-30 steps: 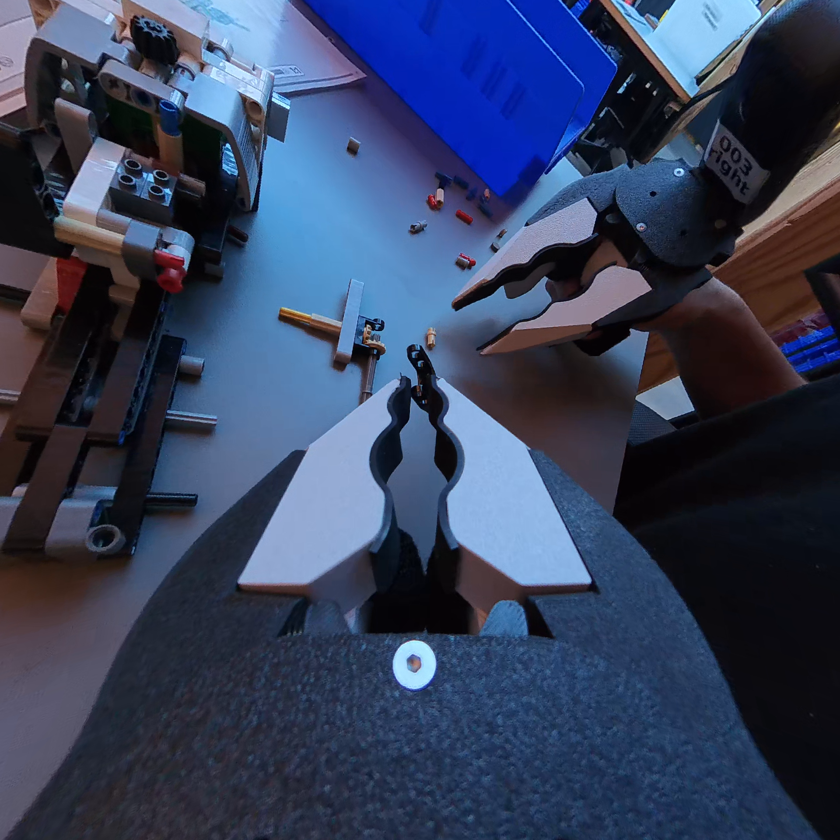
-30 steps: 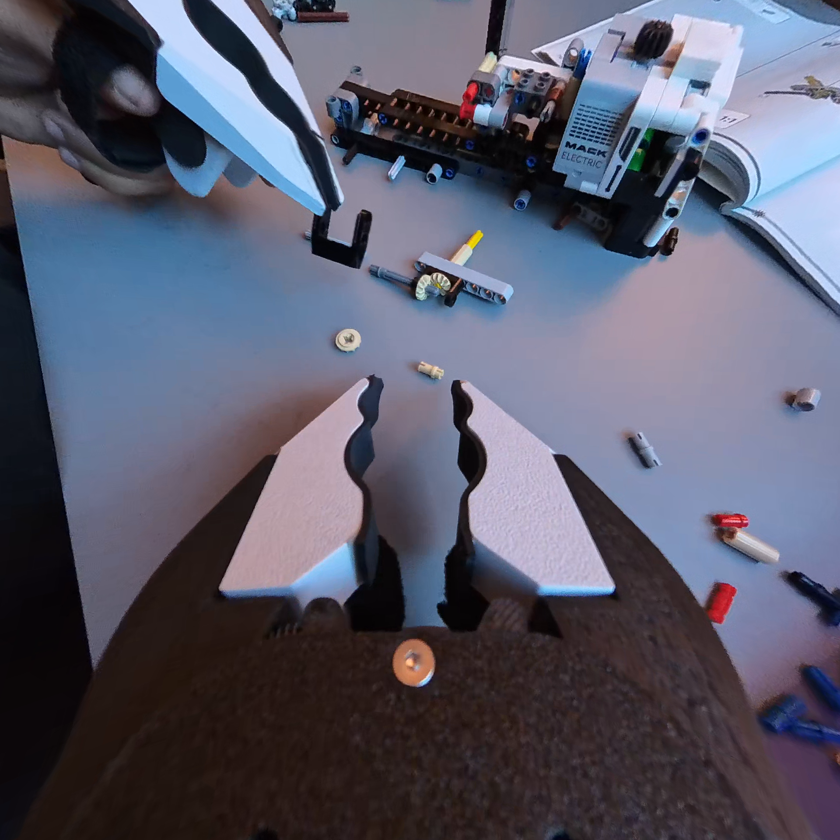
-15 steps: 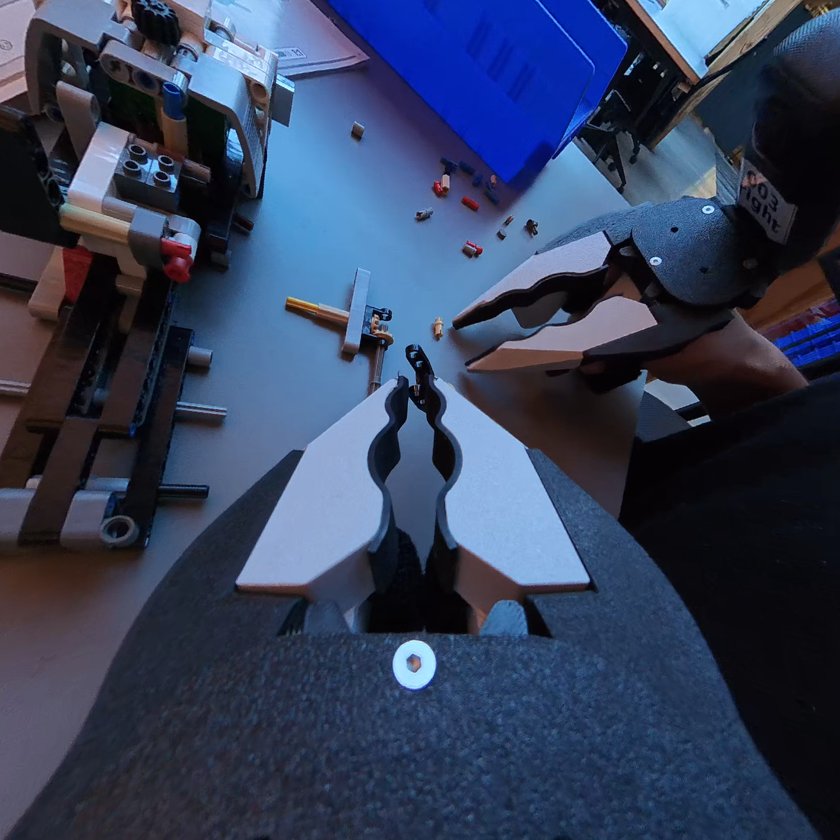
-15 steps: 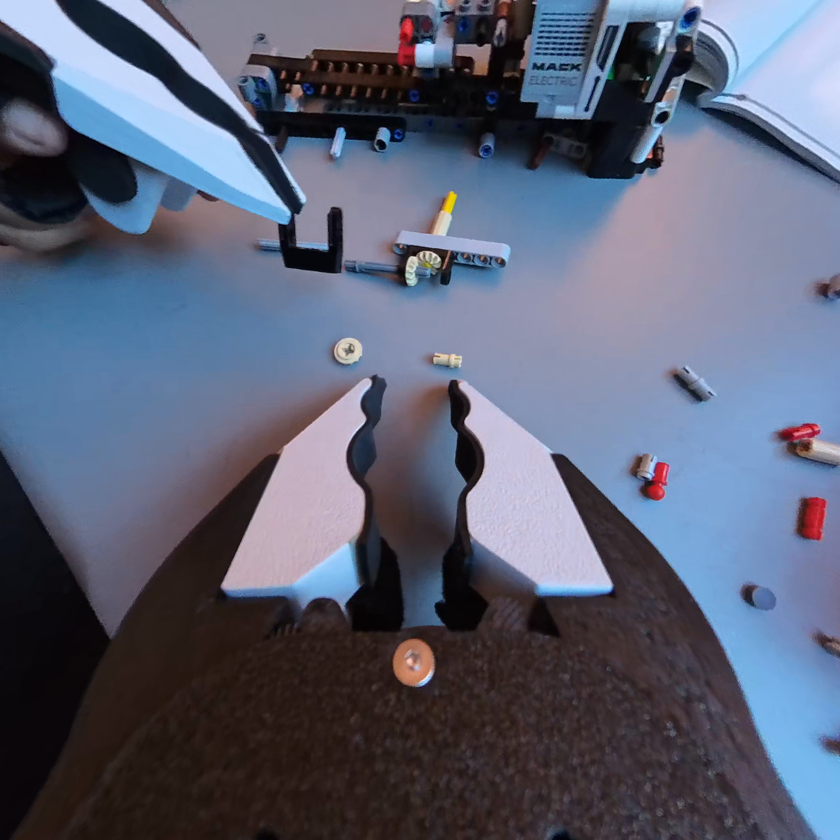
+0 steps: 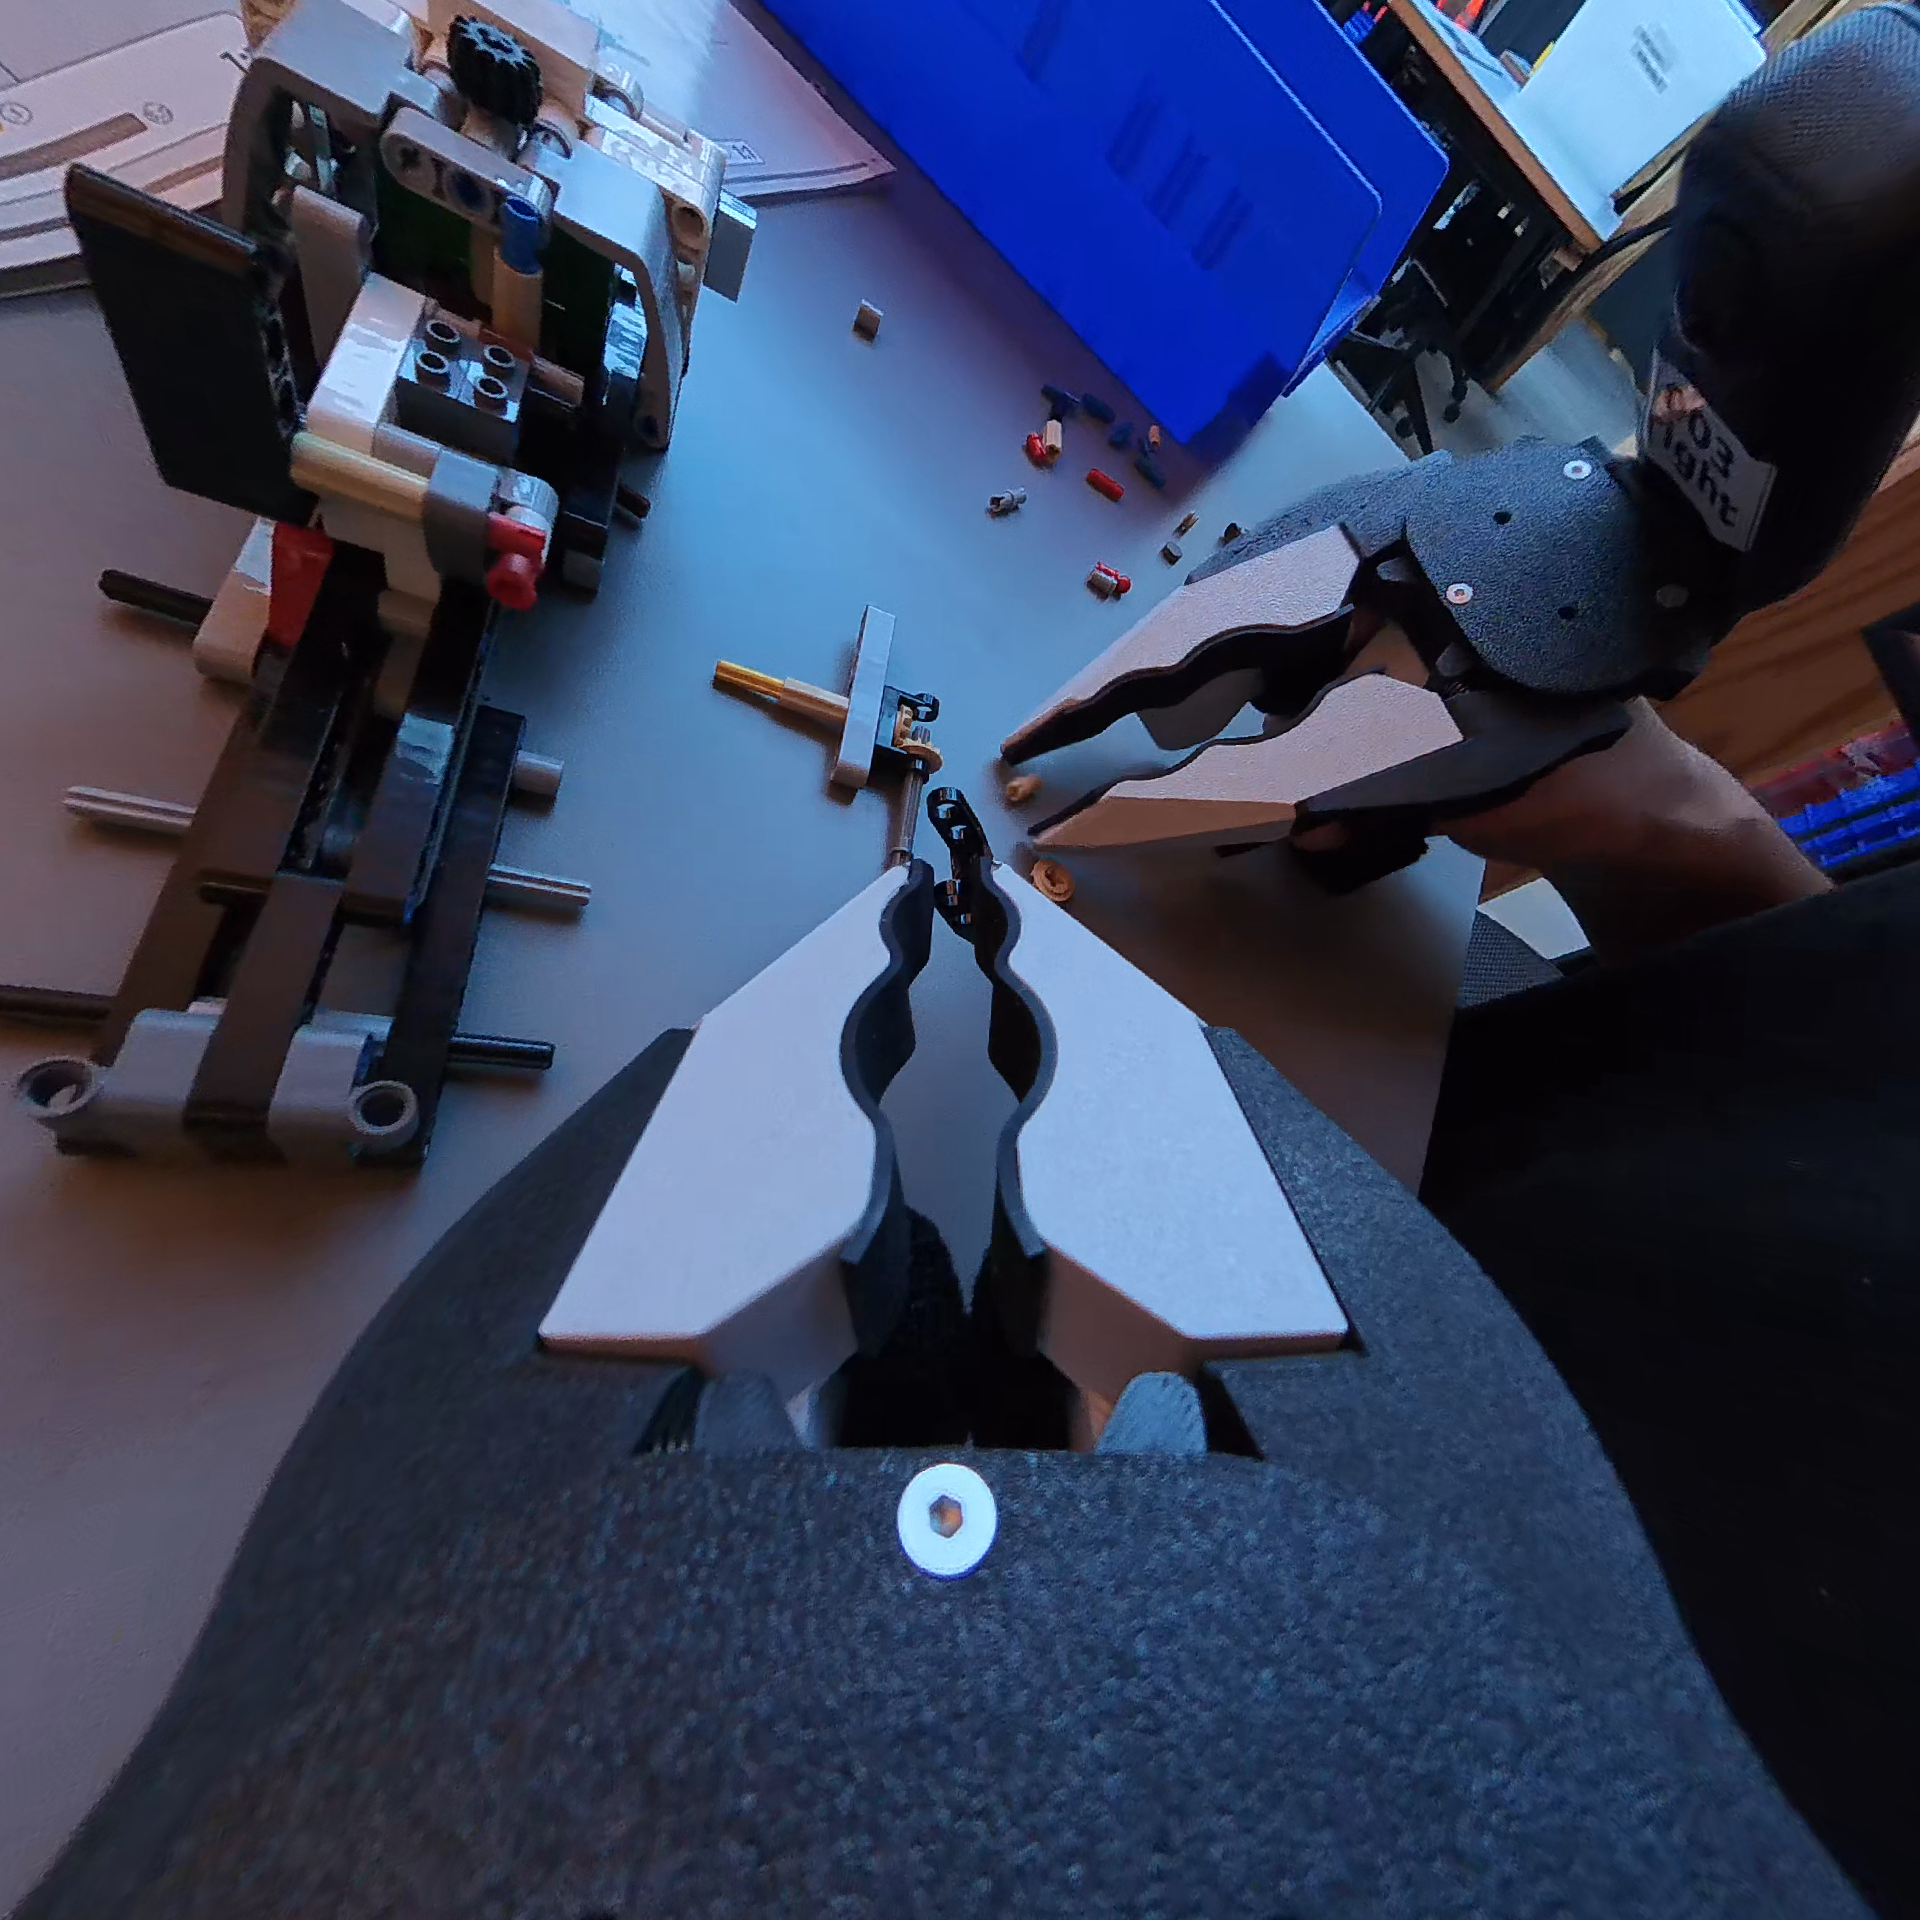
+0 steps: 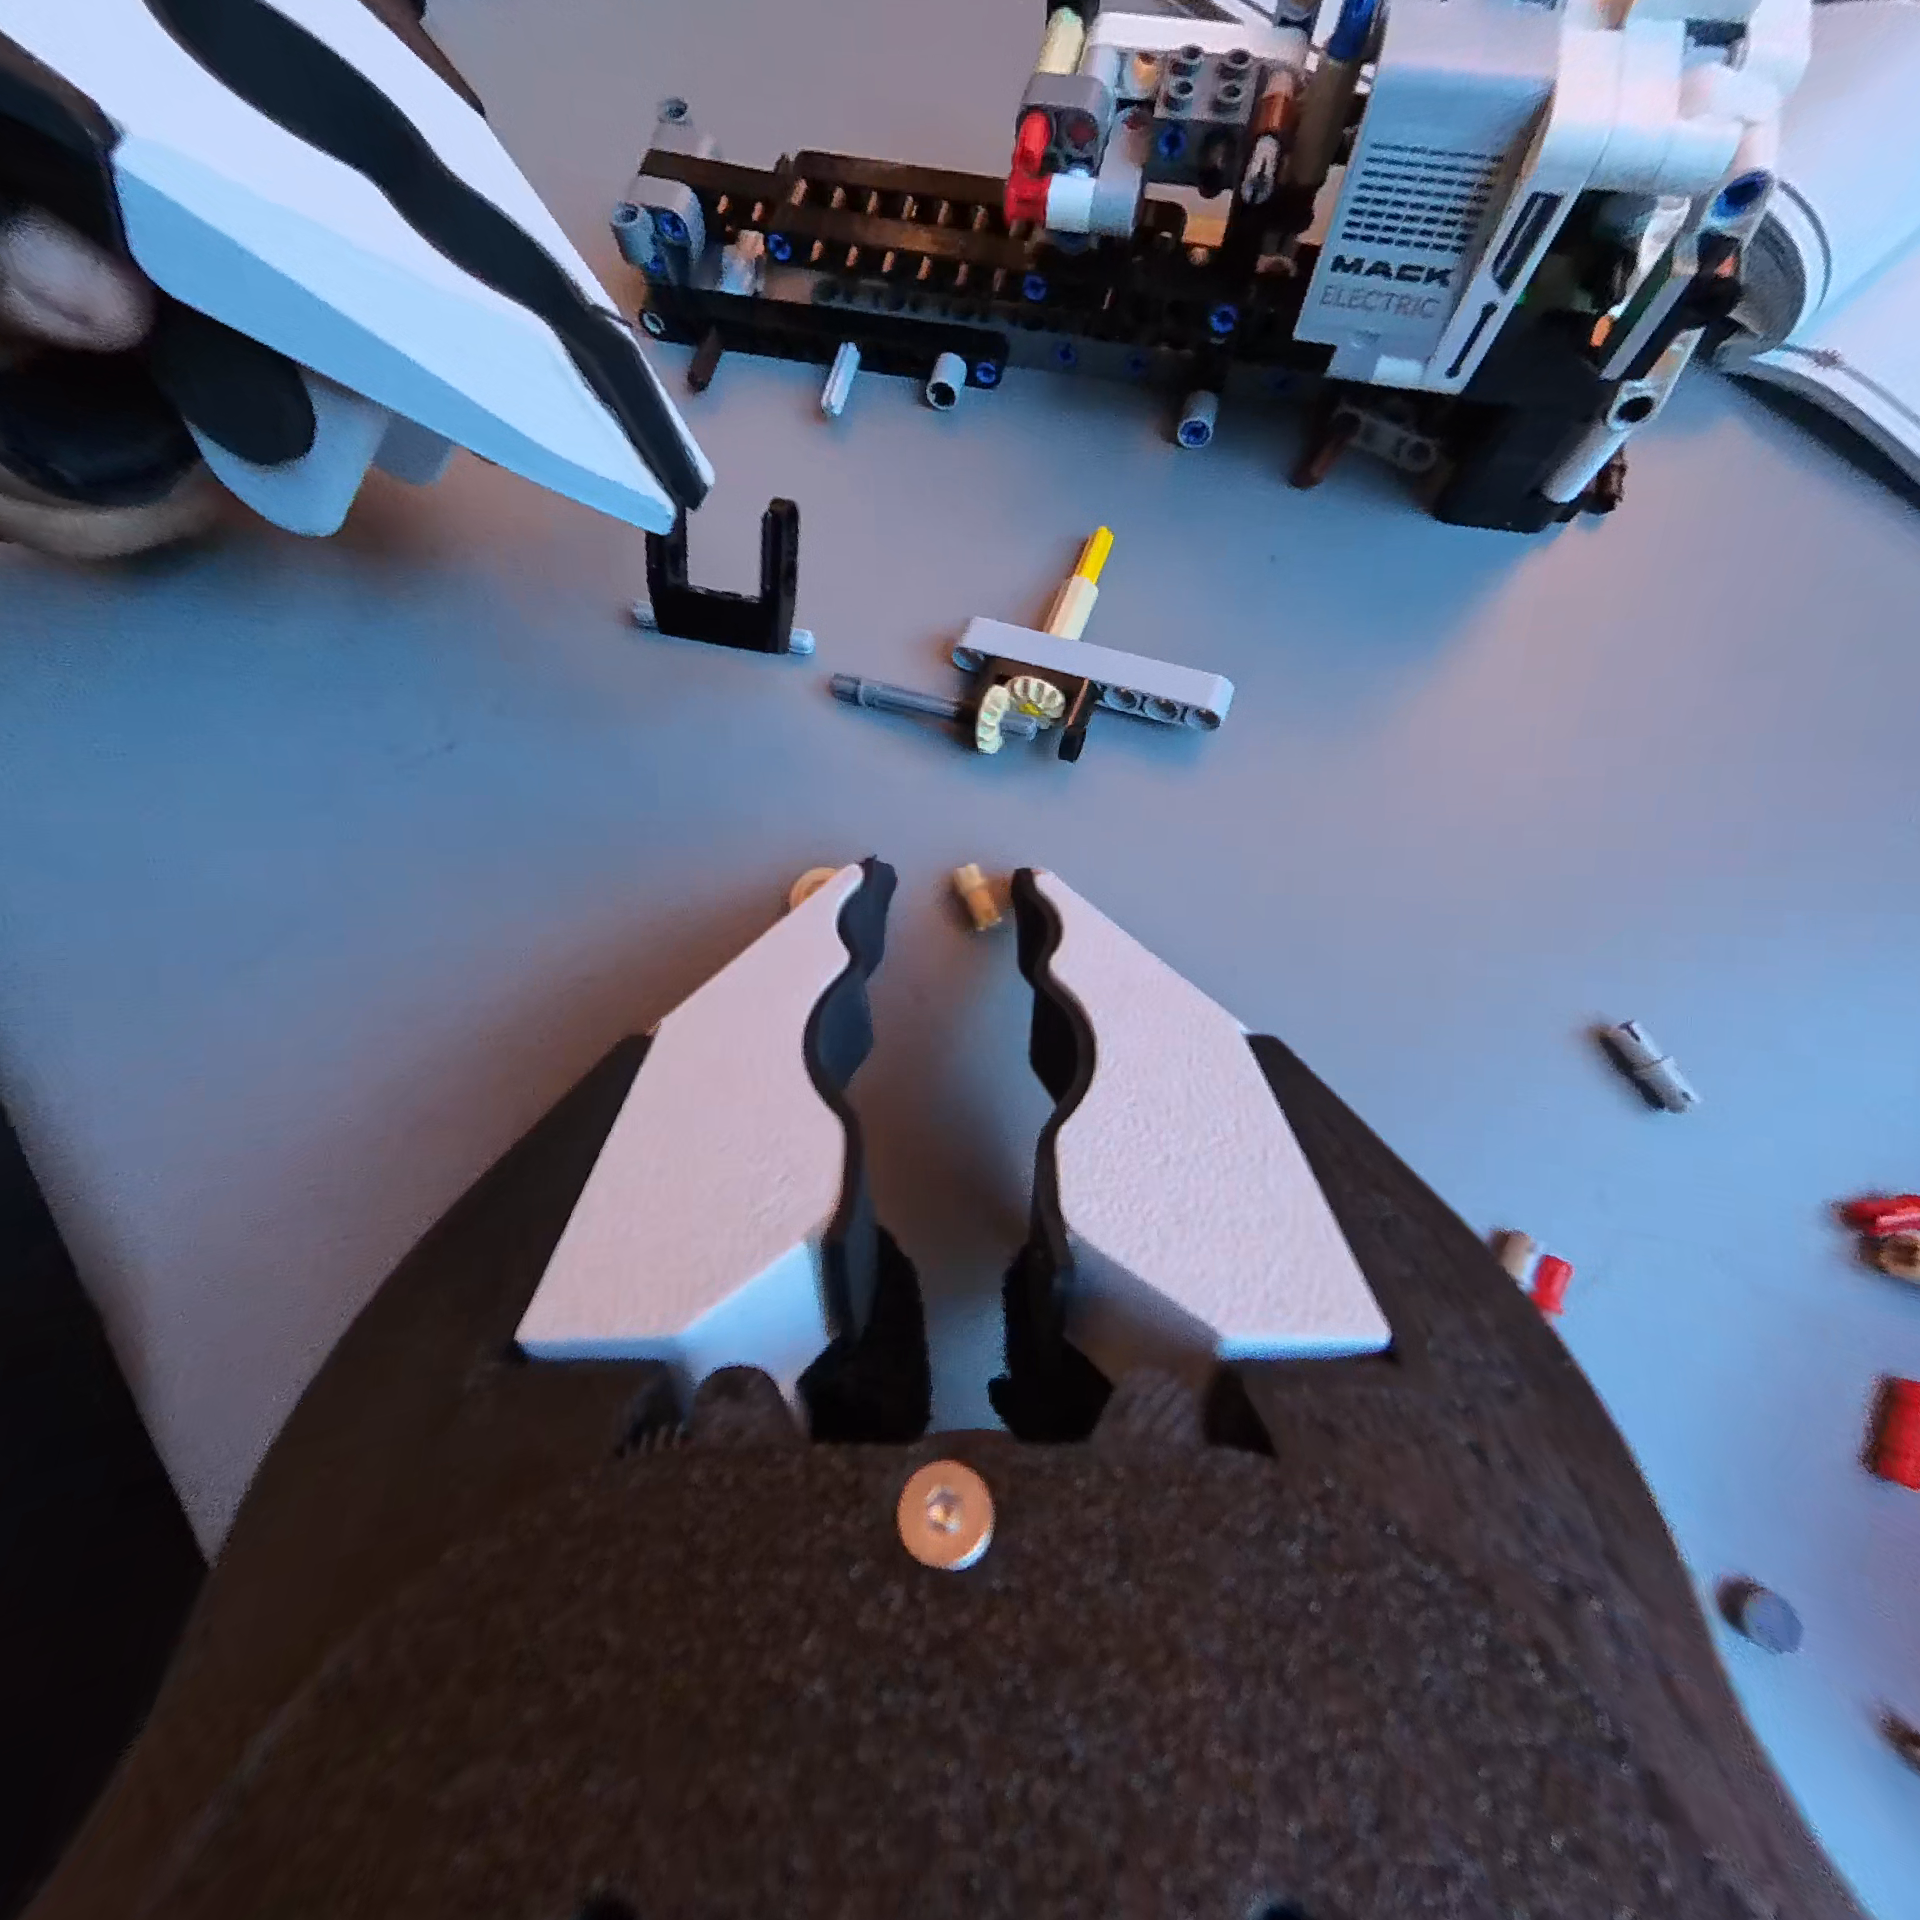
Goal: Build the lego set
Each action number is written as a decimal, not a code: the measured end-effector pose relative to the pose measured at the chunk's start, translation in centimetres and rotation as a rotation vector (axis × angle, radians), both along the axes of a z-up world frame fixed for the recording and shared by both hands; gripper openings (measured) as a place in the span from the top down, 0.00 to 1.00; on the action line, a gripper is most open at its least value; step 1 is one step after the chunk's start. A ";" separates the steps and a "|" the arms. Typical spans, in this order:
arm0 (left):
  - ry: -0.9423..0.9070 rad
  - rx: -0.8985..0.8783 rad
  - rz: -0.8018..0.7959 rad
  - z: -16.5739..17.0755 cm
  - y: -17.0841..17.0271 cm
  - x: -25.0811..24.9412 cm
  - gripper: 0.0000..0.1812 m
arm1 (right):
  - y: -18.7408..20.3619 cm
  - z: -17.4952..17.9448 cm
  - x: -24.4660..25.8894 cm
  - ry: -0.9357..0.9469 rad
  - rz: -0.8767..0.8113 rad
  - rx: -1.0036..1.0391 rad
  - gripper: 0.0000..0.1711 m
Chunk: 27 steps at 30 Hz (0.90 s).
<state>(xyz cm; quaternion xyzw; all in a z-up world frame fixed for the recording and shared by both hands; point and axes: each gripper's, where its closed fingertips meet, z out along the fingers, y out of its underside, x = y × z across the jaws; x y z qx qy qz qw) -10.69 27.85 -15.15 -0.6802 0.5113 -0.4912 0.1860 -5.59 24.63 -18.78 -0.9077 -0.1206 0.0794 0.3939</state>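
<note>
Left claw [image 5: 954, 883] pinches a glossy black U-shaped bracket [image 6: 724, 582]; right claw [image 6: 943, 885] gapes around a ribbed tan peg [image 6: 977, 894] — bare matte table [image 6: 416, 790] alongside.

A matte grey tabletop [image 5: 790, 436] fills most of both views, lit unevenly with a cool bluish cast in places and a warmer brownish one in others. In the upper middle of the left wrist view, blue plastic bins [image 5: 1122, 187] lie on it. Beyond them, upper right, stands a wooden-edged desk [image 5: 1496, 156] with dark legs over a dim floor [image 5: 1558, 364]. A wooden surface [image 5: 1860, 623] runs along the right edge.
</note>
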 end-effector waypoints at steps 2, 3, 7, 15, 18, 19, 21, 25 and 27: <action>-0.003 0.001 0.004 0.0 0.1 0.0 0.97 | -0.1 0.2 0.4 -0.025 0.010 0.015 0.86; -0.004 0.000 0.005 0.0 0.1 0.0 0.97 | -0.2 0.2 0.6 -0.035 0.019 0.021 0.87; -0.001 -0.003 -0.001 -0.1 0.0 0.0 0.97 | -0.8 0.0 0.4 -0.041 0.102 0.014 0.89; 0.003 -0.006 -0.027 -0.1 -1.0 0.1 0.97 | -0.5 -0.1 0.0 -0.066 0.160 0.036 0.97; -0.021 -0.080 -0.056 0.6 -1.6 0.3 0.97 | -0.4 0.3 0.5 -0.103 0.181 0.050 0.98; -0.039 -0.109 -0.060 1.1 -1.6 0.4 0.97 | -0.2 1.2 0.5 -0.123 0.210 0.088 0.98; -0.098 -0.169 -0.064 2.3 -1.4 0.7 0.97 | 0.1 4.5 -0.1 -0.226 0.338 0.260 0.98; -0.250 -0.312 -0.166 5.8 -2.1 0.2 0.98 | 0.5 9.1 -0.5 -0.504 0.542 0.459 0.98; -0.316 -0.339 -0.215 7.2 -2.4 -0.1 0.98 | 0.1 9.8 -1.4 -0.524 0.638 0.451 0.98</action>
